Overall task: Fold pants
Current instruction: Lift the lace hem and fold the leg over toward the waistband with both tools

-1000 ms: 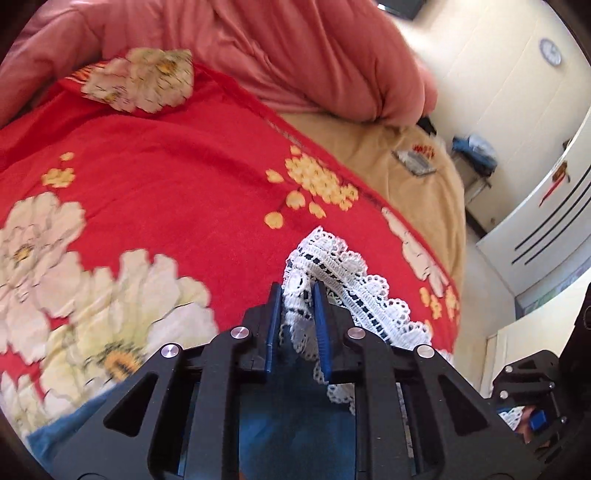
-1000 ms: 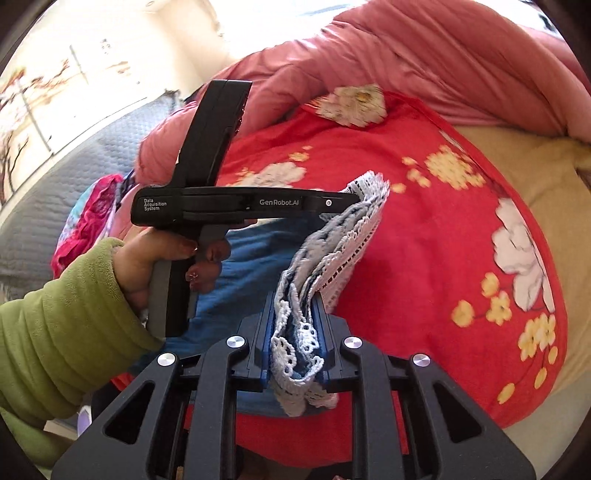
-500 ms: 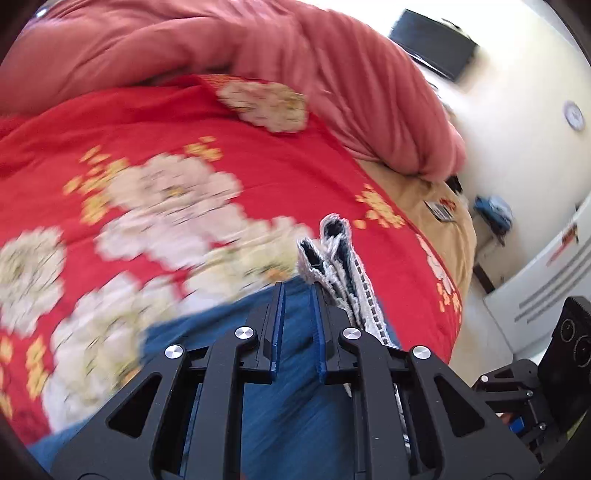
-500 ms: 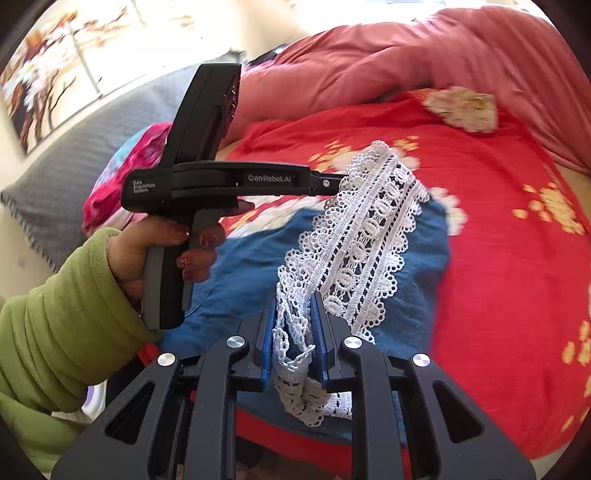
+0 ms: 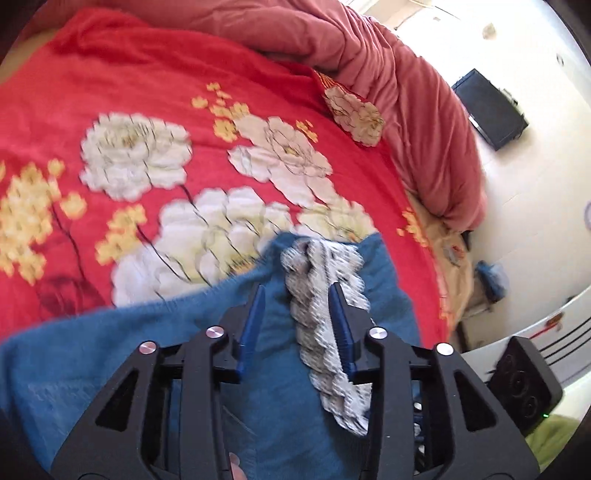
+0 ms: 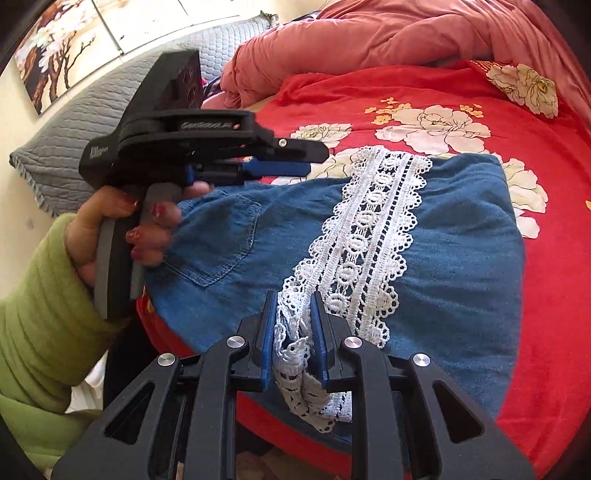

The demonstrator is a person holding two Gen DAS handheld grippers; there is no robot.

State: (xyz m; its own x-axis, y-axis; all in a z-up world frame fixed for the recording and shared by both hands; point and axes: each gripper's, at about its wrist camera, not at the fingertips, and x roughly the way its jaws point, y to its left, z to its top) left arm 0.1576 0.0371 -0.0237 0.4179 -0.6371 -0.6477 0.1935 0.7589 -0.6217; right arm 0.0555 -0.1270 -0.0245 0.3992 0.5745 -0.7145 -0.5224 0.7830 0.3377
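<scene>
The denim pants [image 6: 424, 258] lie spread flat on the red floral blanket [image 6: 546, 302], folded so the white lace trim [image 6: 373, 236] runs as a band across the top of the blue cloth. A back pocket [image 6: 218, 240] shows on the part of the pants left of the lace, facing up.

Right gripper [image 6: 293, 339] sits at the near end of the lace: its 2 blue fingers [image 6: 266, 332] stand a little apart with the bunched end of the trim between them, lace touching both pads, so it has that end of the lace pinched. The lace end spills out below the fingers over the near edge of the pants.

Left gripper [image 6: 284, 160] hangs above the pants, left of the lace and clear of it in the right wrist view, held in the left hand [image 6: 147, 225] with a green sleeve [image 6: 40, 306] at the wrist. In its own view the left gripper [image 5: 295, 317] has its fingers spread wide, nothing clamped; the lace [image 5: 325, 306] lies beneath, just beside the right-hand finger, and plain denim [image 5: 280, 387] fills the gap. That view is motion-blurred.

Beyond the pants, past the far edge of the blanket, a pink duvet [image 6: 388, 33] is heaped up, and a grey quilted pillow [image 6: 92, 107] lies off to the left of the duvet.
</scene>
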